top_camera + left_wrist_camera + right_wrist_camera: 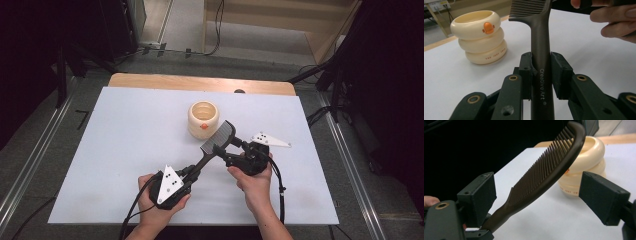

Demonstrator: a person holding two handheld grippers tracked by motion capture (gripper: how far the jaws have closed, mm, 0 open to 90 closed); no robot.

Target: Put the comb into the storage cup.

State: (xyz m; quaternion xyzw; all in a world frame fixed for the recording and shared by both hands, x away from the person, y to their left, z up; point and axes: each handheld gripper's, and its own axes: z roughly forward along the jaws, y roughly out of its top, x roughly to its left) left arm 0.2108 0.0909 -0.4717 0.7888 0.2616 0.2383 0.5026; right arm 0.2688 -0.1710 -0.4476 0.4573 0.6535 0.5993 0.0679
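A dark brown comb (216,141) is held above the table, its teeth end toward a cream ringed cup (203,119) with an orange duck face. My left gripper (193,172) is shut on the comb's handle (540,50), and both pads (560,71) press its sides. My right gripper (227,151) stands open around the toothed part of the comb (544,175). Its pads (602,196) are wide apart, and the right pad is well clear of the comb. The cup (587,157) stands upright just behind the comb's tip, and it is also at upper left (480,37) in the left gripper view.
A white sheet (125,145) covers the table, with a wooden strip (200,82) along the far edge. A person's hands hold both grippers near the front edge. Floor cables and dark stands surround the table.
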